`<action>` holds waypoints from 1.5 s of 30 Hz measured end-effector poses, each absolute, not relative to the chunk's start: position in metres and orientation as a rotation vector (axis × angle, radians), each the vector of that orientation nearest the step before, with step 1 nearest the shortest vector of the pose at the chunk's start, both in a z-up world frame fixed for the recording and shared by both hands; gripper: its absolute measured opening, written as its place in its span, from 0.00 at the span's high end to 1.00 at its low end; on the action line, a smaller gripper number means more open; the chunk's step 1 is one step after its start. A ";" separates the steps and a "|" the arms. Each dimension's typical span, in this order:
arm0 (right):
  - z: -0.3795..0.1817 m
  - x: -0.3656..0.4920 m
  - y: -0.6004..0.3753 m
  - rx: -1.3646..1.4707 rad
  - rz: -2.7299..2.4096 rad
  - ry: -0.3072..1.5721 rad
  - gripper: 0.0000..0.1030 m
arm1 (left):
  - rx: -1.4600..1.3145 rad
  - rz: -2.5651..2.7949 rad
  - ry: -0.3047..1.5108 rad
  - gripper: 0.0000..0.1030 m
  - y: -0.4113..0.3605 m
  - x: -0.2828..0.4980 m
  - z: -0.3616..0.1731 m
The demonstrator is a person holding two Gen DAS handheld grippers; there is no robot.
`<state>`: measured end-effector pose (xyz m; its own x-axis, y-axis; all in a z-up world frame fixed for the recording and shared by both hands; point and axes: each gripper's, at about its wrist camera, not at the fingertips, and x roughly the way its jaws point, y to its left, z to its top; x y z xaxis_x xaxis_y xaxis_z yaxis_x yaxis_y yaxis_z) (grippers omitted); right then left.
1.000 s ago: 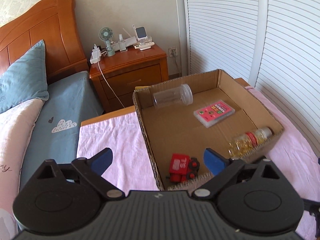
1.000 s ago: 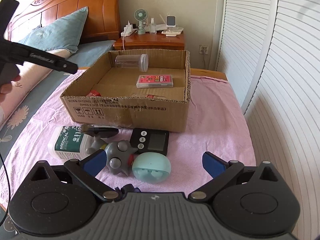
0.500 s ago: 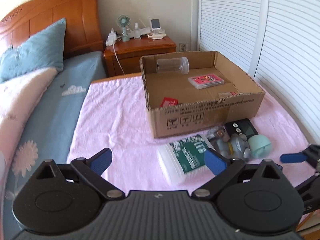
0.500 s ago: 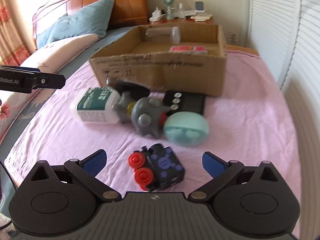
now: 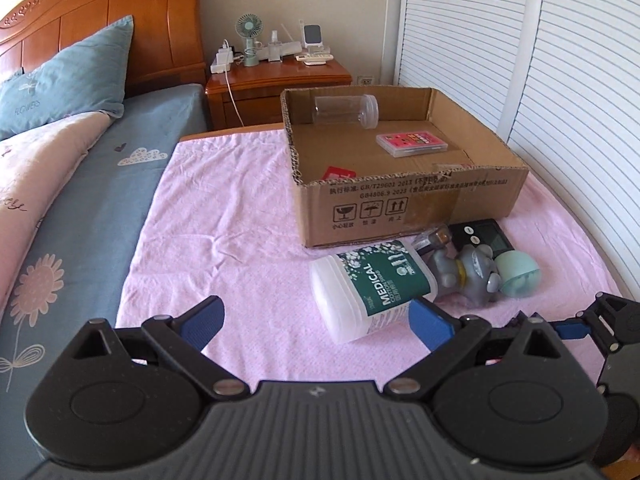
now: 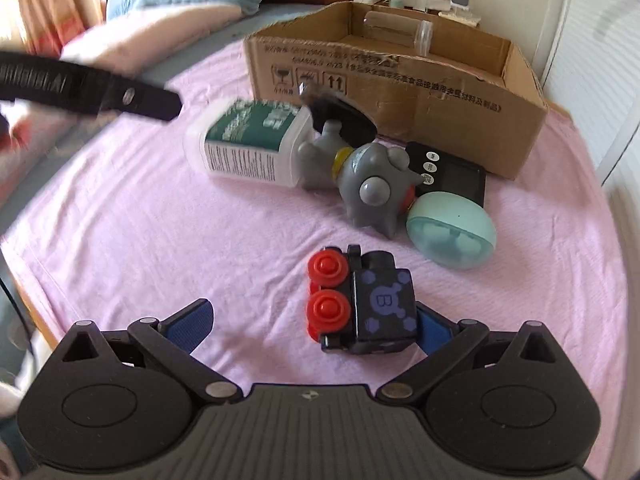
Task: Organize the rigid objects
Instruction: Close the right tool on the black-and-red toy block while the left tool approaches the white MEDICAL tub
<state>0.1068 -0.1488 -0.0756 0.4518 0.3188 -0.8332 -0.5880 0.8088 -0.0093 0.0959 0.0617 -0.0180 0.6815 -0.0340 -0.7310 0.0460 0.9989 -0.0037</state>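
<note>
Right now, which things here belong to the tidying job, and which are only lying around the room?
Job: cardboard box; medical bottle; grey toy; mint egg-shaped case; black timer; black toy train; both open grippers, left and right.

Lying about: blue pillow; desk fan; nightstand.

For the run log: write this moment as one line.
left tool: open, over cotton jar | right tool: open, at toy train | box: holds clear jar, card case
</note>
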 end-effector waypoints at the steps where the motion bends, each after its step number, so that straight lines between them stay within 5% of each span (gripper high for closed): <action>1: -0.076 0.105 -0.150 -0.307 0.571 0.944 0.00 | 0.010 -0.053 0.828 0.04 0.060 0.097 -0.021; 45: -0.078 0.093 -0.163 -0.284 0.589 0.842 0.00 | 0.012 -0.049 0.860 0.04 0.042 0.144 -0.070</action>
